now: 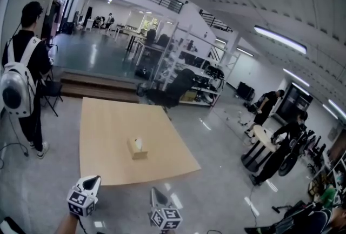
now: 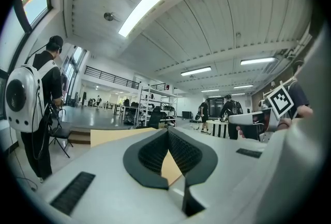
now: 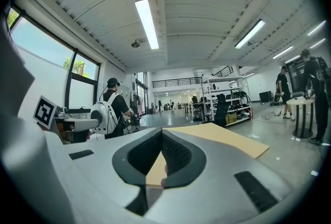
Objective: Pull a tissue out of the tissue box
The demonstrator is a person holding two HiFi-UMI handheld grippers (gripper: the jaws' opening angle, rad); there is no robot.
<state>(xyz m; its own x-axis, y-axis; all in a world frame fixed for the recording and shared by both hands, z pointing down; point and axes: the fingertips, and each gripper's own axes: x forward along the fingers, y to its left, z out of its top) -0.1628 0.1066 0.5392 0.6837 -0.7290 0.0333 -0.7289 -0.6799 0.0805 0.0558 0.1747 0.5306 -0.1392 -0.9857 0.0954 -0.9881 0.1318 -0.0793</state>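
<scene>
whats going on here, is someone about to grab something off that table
A person holds a two-jaw gripper in each hand and faces a wooden table. The left gripper and right gripper are both short of the table's near edge, with their jaws together and nothing in them. The tissue box sits alone near the middle of the table, with a bit of white showing at its top. Nothing touches it, so no tissue has been pulled yet.

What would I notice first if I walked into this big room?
The big light wooden table in the middle, with one small tissue box sitting alone near its centre. At the left stands a person wearing a round white backpack, and at the bottom the left gripper and right gripper point toward the table, both shut.
</scene>
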